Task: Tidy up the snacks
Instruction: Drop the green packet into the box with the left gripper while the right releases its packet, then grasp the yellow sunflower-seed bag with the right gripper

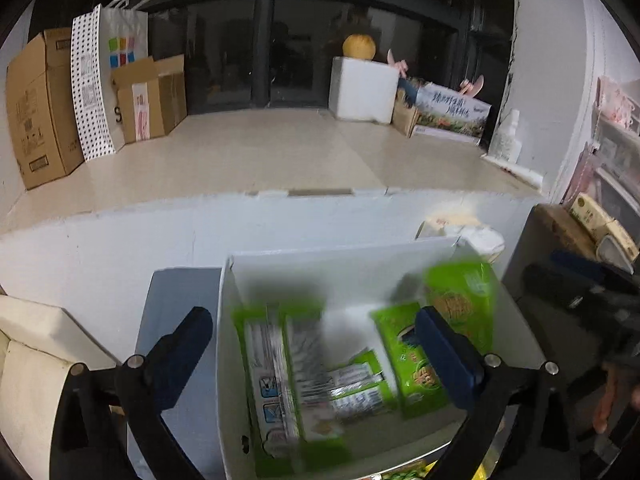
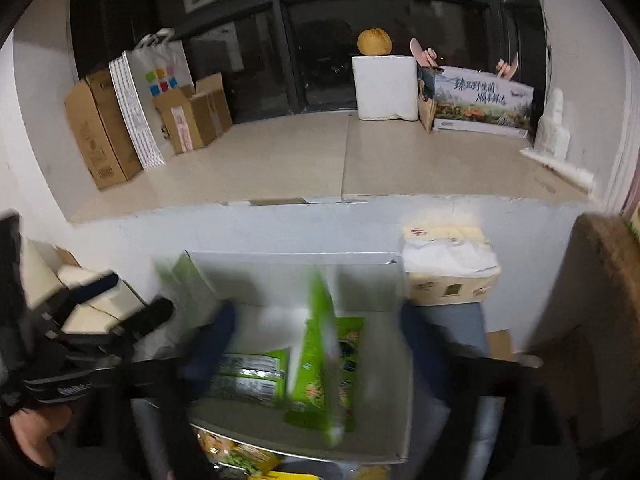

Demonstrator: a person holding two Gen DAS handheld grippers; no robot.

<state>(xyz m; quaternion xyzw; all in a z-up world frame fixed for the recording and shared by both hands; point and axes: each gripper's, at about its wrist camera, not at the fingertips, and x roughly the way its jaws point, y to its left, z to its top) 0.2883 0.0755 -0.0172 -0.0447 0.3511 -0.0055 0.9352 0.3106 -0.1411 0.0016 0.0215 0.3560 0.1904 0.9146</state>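
1. Left wrist view: left gripper [image 1: 316, 344] spread wide, nothing between its dark blue fingers [image 1: 448, 356], poised above an open white box [image 1: 228, 360]. Inside the box, green snack packs [image 1: 416, 360]: 2 or 3 lying flat at the left with their printed backs up, 2 more tilted toward the right wall, all blurred. Seen here only: the right gripper's black body and part of a hand [image 1: 612, 396] at the right edge, plus a yellow pack on a cluttered rack at far right.
2. Right wrist view: right gripper [image 2: 316, 344] also spread wide, pads clear of everything. Between them, 1 green snack pack [image 2: 320, 352] standing on edge, smeared by motion, apart from both fingers; flat packs beneath it in the same box [image 2: 400, 420]. Seen here only: a wrapped tissue pack [image 2: 448, 268] just behind the box's right corner, more snack bags [image 2: 236, 452] at the near edge outside the box, and the left gripper's body at the left edge.
3. Both views: raised tiled ledge [image 2: 344, 160] behind, with cardboard boxes, a paper bag, a white foam box topped by a round fruit.
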